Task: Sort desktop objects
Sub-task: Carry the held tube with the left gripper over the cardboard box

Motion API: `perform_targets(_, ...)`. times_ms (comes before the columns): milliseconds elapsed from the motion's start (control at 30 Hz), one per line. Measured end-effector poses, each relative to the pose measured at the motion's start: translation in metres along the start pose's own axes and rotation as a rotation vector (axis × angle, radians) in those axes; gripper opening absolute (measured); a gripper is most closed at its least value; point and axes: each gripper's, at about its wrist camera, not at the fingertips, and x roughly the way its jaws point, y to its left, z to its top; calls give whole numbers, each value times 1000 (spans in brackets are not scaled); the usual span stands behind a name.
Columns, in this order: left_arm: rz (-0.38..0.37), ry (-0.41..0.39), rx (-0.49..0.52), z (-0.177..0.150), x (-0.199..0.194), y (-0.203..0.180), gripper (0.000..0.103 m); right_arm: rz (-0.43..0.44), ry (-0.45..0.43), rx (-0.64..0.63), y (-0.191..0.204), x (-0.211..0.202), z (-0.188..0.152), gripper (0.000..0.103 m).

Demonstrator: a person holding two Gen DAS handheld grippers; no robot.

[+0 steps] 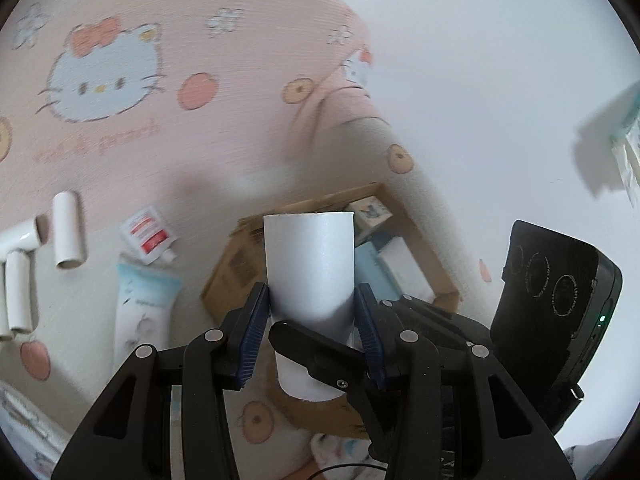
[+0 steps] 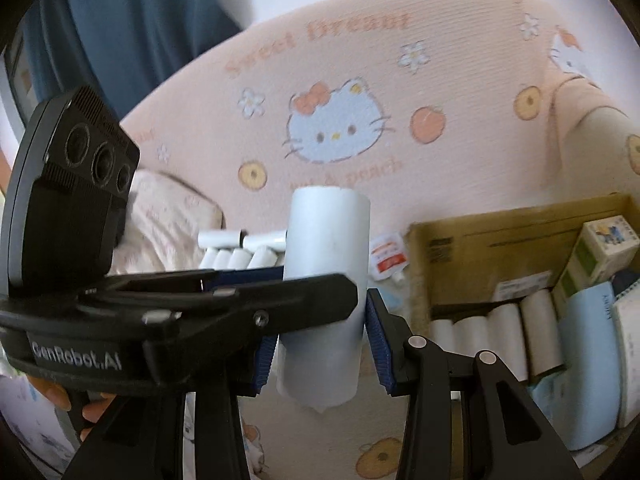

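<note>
A wide white tube (image 1: 310, 280) is held upright in the air by both grippers at once. My left gripper (image 1: 312, 316) is shut on its lower part. My right gripper (image 2: 320, 344) is also closed on the same white tube (image 2: 326, 264), crossing the left gripper's fingers (image 2: 240, 280). A cardboard box (image 1: 420, 248) lies behind and below the tube; in the right wrist view the box (image 2: 472, 232) holds several white tubes (image 2: 504, 332) and small cartons (image 2: 600, 248). More white tubes (image 1: 70, 232) lie on the pink cloth at left.
A pink Hello Kitty cloth (image 1: 160, 140) covers the surface. A red-and-white sachet (image 1: 148, 236) and a pale blue squeeze tube (image 1: 140, 304) lie left of the box. A row of small white tubes (image 2: 240, 256) lies behind the grippers. The other gripper's black body (image 1: 560, 312) is at right.
</note>
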Motion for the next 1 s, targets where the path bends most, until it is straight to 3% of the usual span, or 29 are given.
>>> perform_targets(367, 74, 110, 133, 25, 44, -45, 48, -23, -7, 13, -46, -20, 7, 39)
perform_targets(767, 30, 295, 22, 45, 108, -34, 48, -51, 125, 91, -105, -10, 13, 39)
perform_targets(1000, 109, 371, 60, 43, 133, -29, 48, -22, 213, 142, -126, 15, 10, 38)
